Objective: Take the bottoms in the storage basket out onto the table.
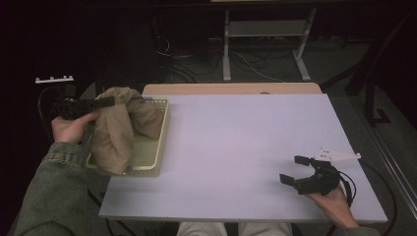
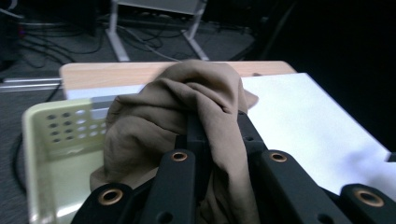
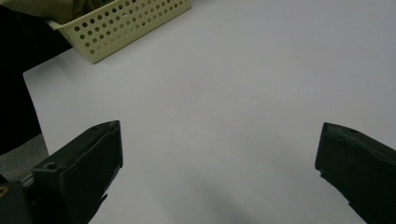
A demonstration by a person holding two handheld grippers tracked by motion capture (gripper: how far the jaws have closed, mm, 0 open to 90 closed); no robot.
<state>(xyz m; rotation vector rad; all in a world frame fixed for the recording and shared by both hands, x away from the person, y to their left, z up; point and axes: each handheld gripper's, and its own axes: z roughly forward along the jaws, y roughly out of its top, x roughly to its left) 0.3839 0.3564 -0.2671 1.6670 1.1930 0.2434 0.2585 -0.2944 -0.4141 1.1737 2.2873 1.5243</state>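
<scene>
A tan cloth point(image 1: 118, 128) is bunched up over a pale yellow perforated basket point(image 1: 160, 142) at the table's left edge. My left gripper point(image 1: 110, 102) is shut on the cloth's top and holds it raised, folds drooping into the basket and over its near rim. In the left gripper view the jaws pinch the tan cloth point(image 2: 187, 102) above the basket point(image 2: 42, 135). My right gripper point(image 1: 294, 171) rests in a hand at the table's near right, jaws wide open with nothing between them. In the right gripper view the right gripper point(image 3: 219, 163) faces bare table.
The white table top point(image 1: 236, 147) stretches from the basket to the right gripper. The basket's corner point(image 3: 126, 23) lies far off in the right gripper view. Beyond the table stand desk legs point(image 1: 226, 54) and floor cables point(image 1: 182, 69). A green sleeve point(image 1: 49, 191) enters at lower left.
</scene>
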